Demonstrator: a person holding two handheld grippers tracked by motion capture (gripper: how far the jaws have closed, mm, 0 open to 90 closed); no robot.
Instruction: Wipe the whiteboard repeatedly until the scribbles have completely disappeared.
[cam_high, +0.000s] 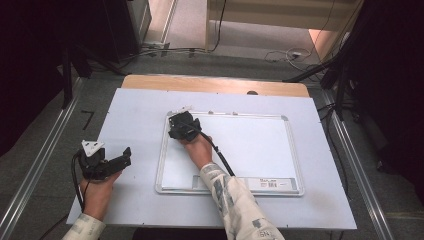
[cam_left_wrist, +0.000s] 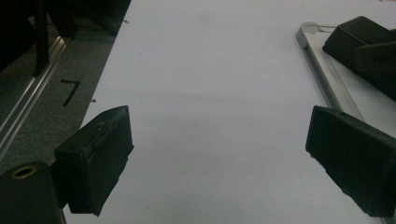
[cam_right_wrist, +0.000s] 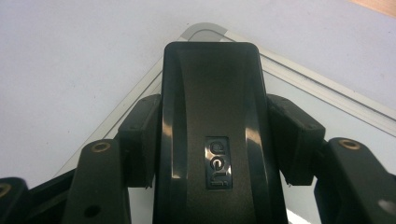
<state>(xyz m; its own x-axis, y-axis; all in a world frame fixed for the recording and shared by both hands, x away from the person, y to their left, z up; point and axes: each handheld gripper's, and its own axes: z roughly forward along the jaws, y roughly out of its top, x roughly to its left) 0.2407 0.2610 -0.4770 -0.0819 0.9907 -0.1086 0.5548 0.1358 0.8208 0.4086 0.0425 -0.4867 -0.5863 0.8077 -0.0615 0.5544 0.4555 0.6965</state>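
Note:
A silver-framed whiteboard (cam_high: 250, 145) lies flat on the white-covered table. My right gripper (cam_high: 182, 129) sits over the board's far left corner, shut on a black board eraser (cam_high: 179, 124). In the right gripper view the eraser (cam_right_wrist: 212, 93) stands between the two pads (cam_right_wrist: 140, 140), which press on its sides, and the board's rounded corner (cam_right_wrist: 205, 29) lies just beyond it. My left gripper (cam_high: 122, 157) rests on the table left of the board, open with nothing in it. The left gripper view has its jaws (cam_left_wrist: 219, 135) wide apart over bare white surface, the board's frame (cam_left_wrist: 327, 79) to the right.
The white sheet (cam_high: 135, 115) covers most of a wooden table (cam_high: 210, 82). Grey floor with metal rails (cam_high: 45, 160) runs along both sides. Cables (cam_high: 280, 54) lie on the floor beyond the far edge. A barcode label (cam_high: 272, 183) sits at the board's near edge.

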